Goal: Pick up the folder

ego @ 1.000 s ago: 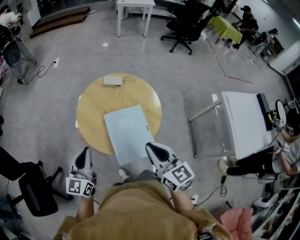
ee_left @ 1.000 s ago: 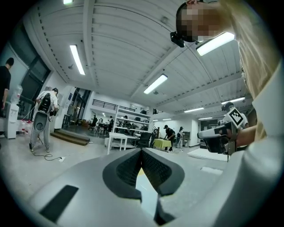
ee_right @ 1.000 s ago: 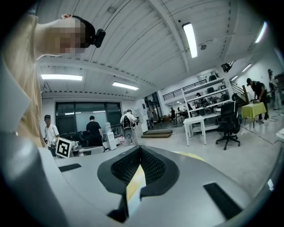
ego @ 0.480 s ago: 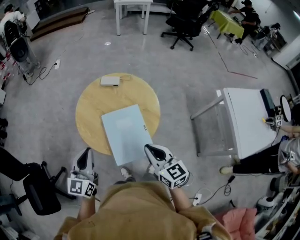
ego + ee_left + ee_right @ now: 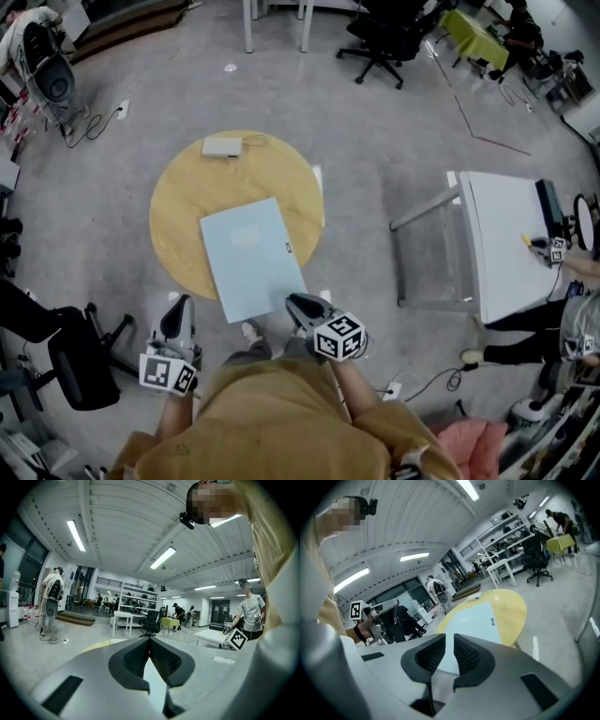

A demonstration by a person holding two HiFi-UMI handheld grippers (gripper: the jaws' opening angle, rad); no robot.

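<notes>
A small white box (image 5: pixel 222 146) rests on the round table (image 5: pixel 178 216).

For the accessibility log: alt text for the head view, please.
A light blue folder lies on a round yellow table, its near end overhanging beside the right gripper. The left gripper is short of the table; a white box sits at the far rim.

Grey concrete floor (image 5: pixel 375 187); round wooden table (image 5: pixel 187 216); white table (image 5: pixel 502 244); black office chair (image 5: pixel 389 37).

A blue folder (image 5: pixel 251 258) overhangs the near edge of the round yellow table (image 5: pixel 187 202), right claw (image 5: pixel 295 305) just beside its corner.
</notes>
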